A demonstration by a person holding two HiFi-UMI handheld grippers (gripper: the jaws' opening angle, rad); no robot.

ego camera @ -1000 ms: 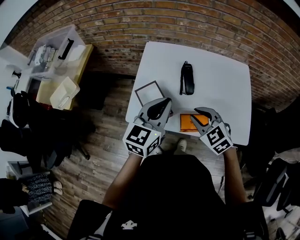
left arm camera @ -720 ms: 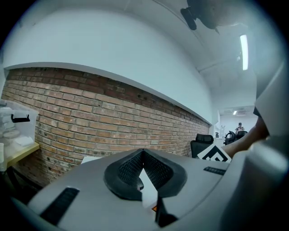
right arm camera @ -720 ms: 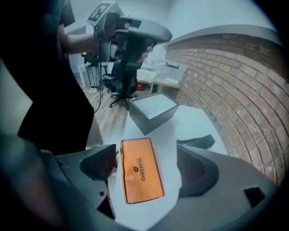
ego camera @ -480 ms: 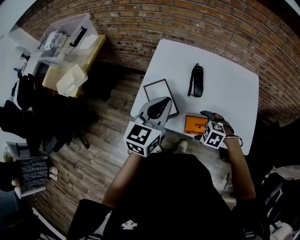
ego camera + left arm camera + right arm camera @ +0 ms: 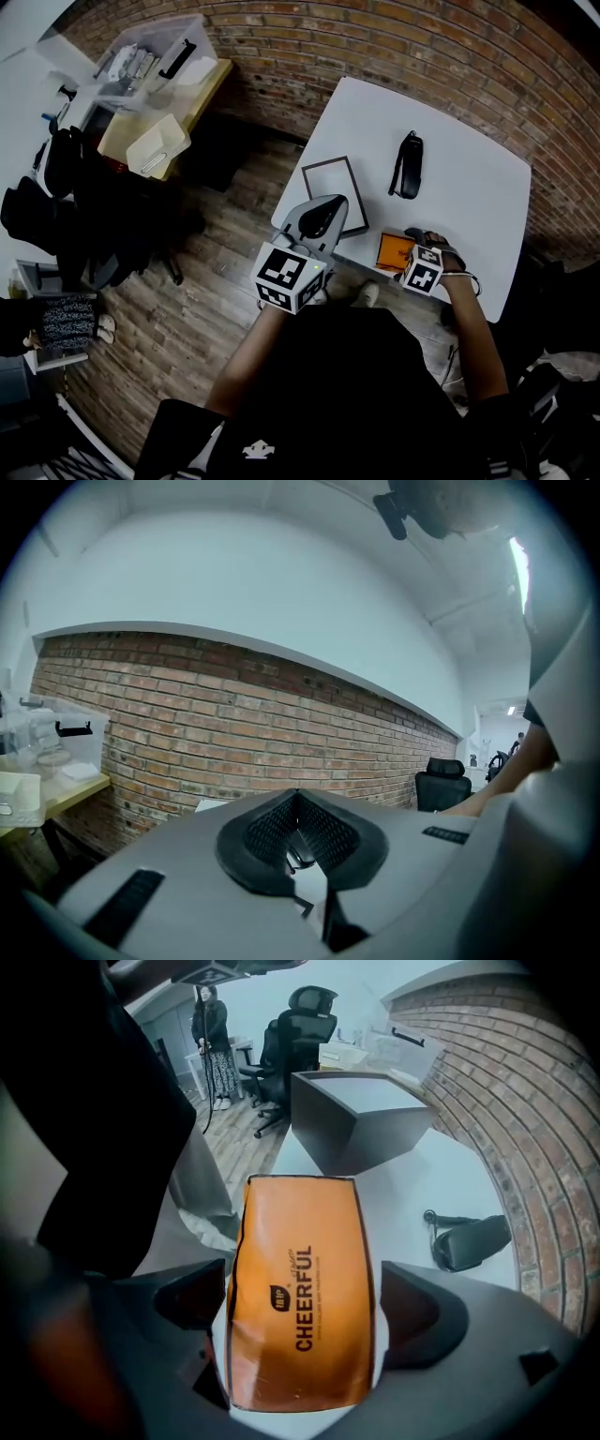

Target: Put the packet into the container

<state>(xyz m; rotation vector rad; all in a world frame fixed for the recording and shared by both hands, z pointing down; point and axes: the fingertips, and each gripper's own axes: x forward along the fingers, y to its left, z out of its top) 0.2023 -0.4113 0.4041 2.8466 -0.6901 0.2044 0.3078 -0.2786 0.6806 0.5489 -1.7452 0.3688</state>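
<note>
Down toward the white worktop has come the right gripper, which a second ago was held higher above the near edge. The left gripper has kept its place over the near left corner.

Closest to the person, the flat orange packet lies on the worktop right by its near edge. In the right gripper view, the right gripper straddles the orange packet. Its dark fingers are released and spread, one at each long side of the packet. A sliver of gap shows on either side, so they are not pinching it. The packet's dark print runs along its length, and its far end points toward the container.

The left gripper is held above the worktop with its black ribbed fingers clenched tip to tip, and nothing is between them.

Just beyond the packet and to its left stands the dark-walled rectangular container, open on top and pale inside, set near the worktop's left edge. From the right gripper it shows as a grey box a little past the packet's far end, apart from it.

Farther in, a slim black case with a strap lies near the middle of the worktop, well apart from both. It also shows in the right gripper view, off to the right of the packet.

Behind the worktop runs a red brick wall. To the left, across the wooden plank floor, a clear plastic bin with a black handle sits on a low wooden side table. Far across the room, a black office chair stands, with a person near it.
</note>
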